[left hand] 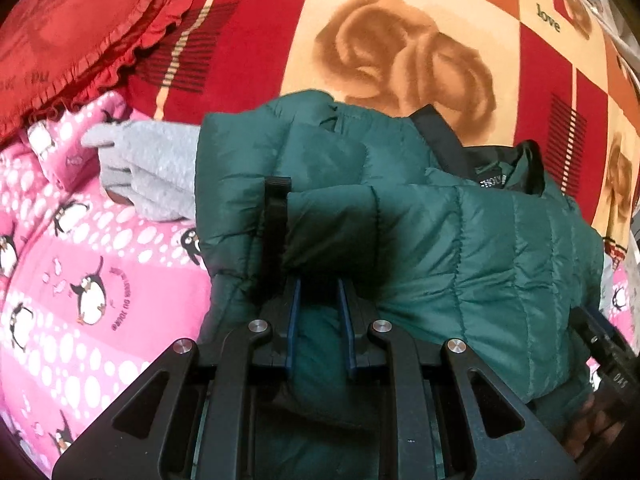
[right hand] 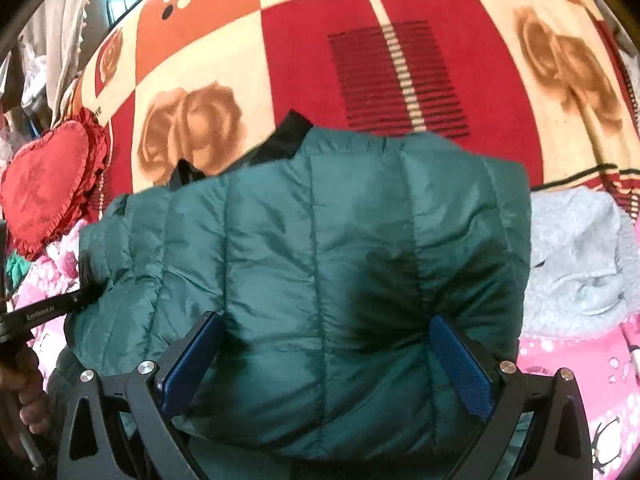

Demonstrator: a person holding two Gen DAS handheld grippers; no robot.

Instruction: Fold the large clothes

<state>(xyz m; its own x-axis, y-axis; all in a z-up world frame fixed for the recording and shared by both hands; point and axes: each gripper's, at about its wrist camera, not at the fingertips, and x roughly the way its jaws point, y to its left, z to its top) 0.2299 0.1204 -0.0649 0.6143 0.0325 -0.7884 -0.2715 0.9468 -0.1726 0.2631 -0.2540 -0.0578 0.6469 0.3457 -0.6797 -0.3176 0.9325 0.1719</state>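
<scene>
A: What carries everything?

B: A bed under a red, orange and cream blanket printed with roses and the word "love".

A: What lies on it?

B: Between and just beyond the right fingers, a dark green puffer jacket. Right of them, a grey fleece garment. Left of the left fingers, a pink penguin-print quilt. Far up-left of those, a red frilled heart-shaped cushion, its lower edge on the quilt.
</scene>
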